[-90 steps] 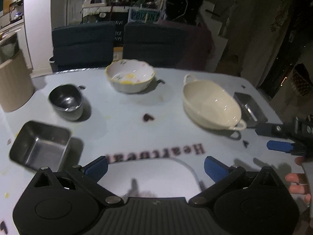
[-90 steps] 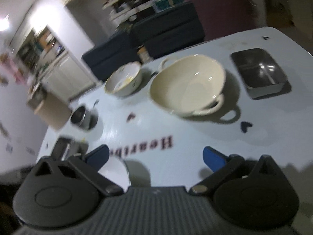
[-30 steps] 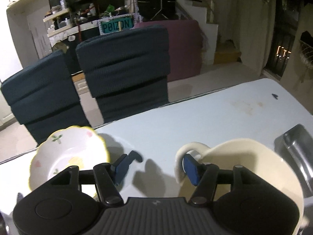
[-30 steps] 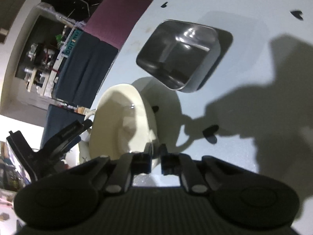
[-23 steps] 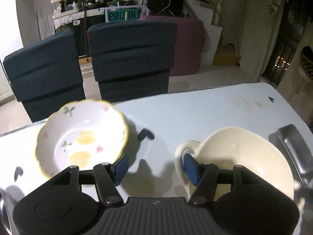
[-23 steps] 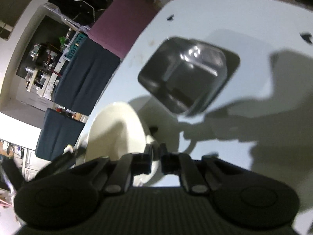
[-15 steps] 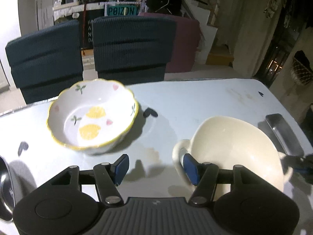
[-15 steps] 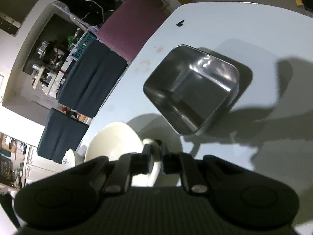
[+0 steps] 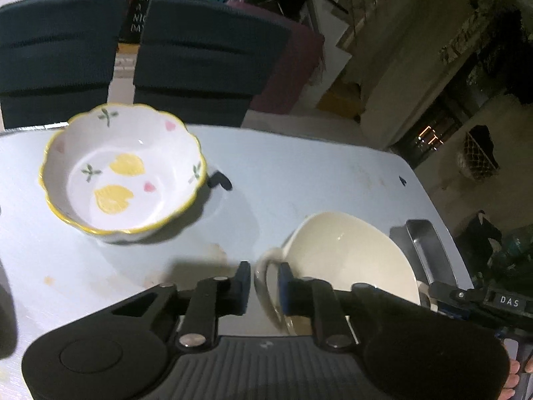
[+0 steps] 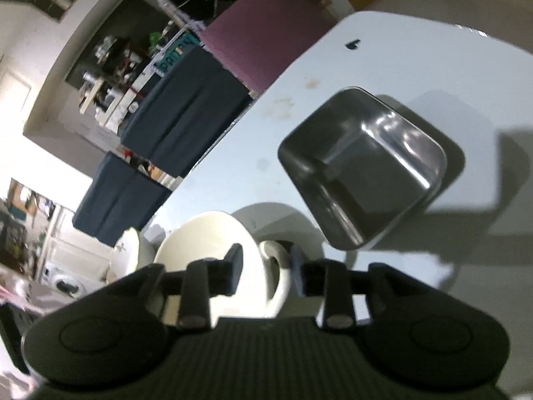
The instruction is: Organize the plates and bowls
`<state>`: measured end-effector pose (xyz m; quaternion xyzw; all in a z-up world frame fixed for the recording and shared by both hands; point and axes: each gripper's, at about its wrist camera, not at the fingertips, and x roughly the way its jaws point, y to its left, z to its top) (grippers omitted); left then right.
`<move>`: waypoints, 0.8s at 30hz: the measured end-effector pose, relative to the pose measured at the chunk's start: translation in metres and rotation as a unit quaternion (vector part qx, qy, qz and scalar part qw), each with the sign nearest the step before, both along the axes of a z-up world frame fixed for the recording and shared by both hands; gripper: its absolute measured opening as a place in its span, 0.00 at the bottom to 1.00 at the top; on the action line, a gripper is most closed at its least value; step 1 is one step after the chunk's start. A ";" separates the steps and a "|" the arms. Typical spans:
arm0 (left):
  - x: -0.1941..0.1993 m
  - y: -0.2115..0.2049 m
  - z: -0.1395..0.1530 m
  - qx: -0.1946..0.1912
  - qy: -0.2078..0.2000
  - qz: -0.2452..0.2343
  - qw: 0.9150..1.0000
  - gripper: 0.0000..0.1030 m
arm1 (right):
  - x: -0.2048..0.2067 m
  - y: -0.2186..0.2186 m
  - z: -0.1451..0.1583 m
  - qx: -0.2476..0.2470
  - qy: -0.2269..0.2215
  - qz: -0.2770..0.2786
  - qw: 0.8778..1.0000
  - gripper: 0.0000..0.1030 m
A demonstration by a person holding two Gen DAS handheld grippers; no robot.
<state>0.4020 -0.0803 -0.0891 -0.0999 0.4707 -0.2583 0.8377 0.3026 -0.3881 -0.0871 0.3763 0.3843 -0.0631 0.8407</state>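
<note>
A cream two-handled bowl (image 9: 346, 256) sits on the pale table (image 9: 299, 180). My left gripper (image 9: 265, 278) is shut on the bowl's left loop handle (image 9: 266, 266). My right gripper (image 10: 266, 266) stands open around the bowl's other handle (image 10: 274, 268), its fingers apart from it; the cream bowl (image 10: 206, 236) shows to the left. A scalloped white bowl with yellow rim and lemon pattern (image 9: 123, 170) sits at the back left.
A steel rectangular tray (image 10: 363, 173) sits just right of the cream bowl; it also shows in the left wrist view (image 9: 429, 250). Dark blue chairs (image 9: 206, 63) stand behind the table. Small dark heart stickers (image 9: 220, 180) lie on the table.
My left gripper has closed on the cream bowl's left handle. My right gripper has opened from shut and now straddles the other handle.
</note>
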 end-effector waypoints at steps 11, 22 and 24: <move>0.013 -0.001 -0.006 -0.008 0.031 -0.001 0.999 0.19 | 0.010 0.009 -0.011 -0.021 0.037 0.046 0.998 0.25; 0.014 -0.006 -0.012 0.005 0.031 -0.022 0.999 0.20 | 0.013 0.005 -0.014 -0.009 0.038 0.057 0.998 0.23; 0.011 -0.009 -0.011 0.013 0.021 -0.022 0.999 0.20 | 0.013 0.007 -0.012 -0.019 0.037 0.060 0.997 0.23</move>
